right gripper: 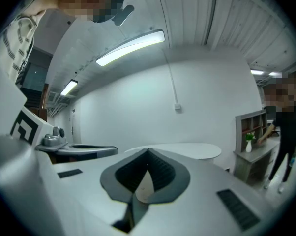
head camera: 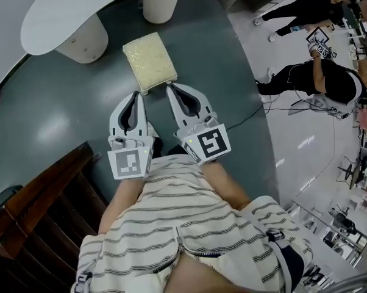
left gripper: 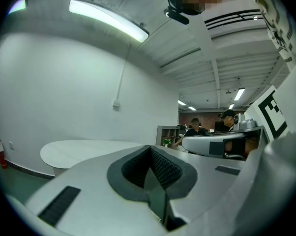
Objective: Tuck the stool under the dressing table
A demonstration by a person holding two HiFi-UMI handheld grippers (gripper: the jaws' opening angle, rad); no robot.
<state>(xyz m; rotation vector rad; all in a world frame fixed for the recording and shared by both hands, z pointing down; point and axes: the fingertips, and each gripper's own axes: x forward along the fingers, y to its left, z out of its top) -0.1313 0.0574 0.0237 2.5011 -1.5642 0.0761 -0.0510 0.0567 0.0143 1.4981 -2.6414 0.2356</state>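
The stool (head camera: 149, 61), with a square cream fuzzy cushion, stands on the dark grey floor in front of the white curved dressing table (head camera: 61, 8), between its two rounded legs and out from under the top. My left gripper (head camera: 135, 95) and right gripper (head camera: 169, 88) sit side by side just short of the stool's near edge, both shut with nothing in them. In the left gripper view the left gripper (left gripper: 149, 147) points over the pale tabletop (left gripper: 84, 151). The right gripper (right gripper: 148, 152) likewise points at the tabletop (right gripper: 187, 150). The stool is not clearly seen in either gripper view.
A dark wooden piece of furniture (head camera: 37, 212) stands close at my lower left. A thin cable (head camera: 247, 116) runs across the floor to the right. People (head camera: 317, 78) stand on the lighter floor at right. A grey shelf with a small vase (right gripper: 250, 144) is beyond the table.
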